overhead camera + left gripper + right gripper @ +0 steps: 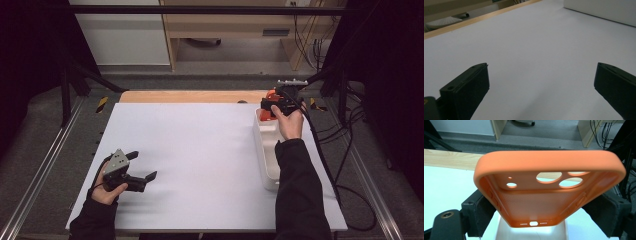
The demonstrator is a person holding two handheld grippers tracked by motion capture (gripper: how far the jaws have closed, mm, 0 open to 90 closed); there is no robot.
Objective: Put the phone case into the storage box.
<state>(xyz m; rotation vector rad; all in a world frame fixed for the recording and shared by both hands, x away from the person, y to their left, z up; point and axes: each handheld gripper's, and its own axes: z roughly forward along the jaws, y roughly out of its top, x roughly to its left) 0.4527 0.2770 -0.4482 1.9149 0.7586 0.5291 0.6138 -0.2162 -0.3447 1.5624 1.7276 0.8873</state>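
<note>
An orange phone case (549, 202) with camera cut-outs has my right gripper (544, 220) shut on it, the black pads (480, 213) pressing its two long sides. In the high view the right gripper (270, 106) holds the orange case (270, 94) over the far end of a white bin (269, 155) at the table's right side. My left gripper (143, 165) lies low over the near left of the white table, jaws wide apart. In the left gripper view the left gripper (541, 87) is open, with bare white tabletop between its fingers (466, 90).
The white tabletop (200, 150) has a wooden strip (190, 96) along its far edge. The bin's white wall (604, 10) shows at the top right of the left gripper view. Black cables (325, 160) trail off the right edge. Metal rails flank the table.
</note>
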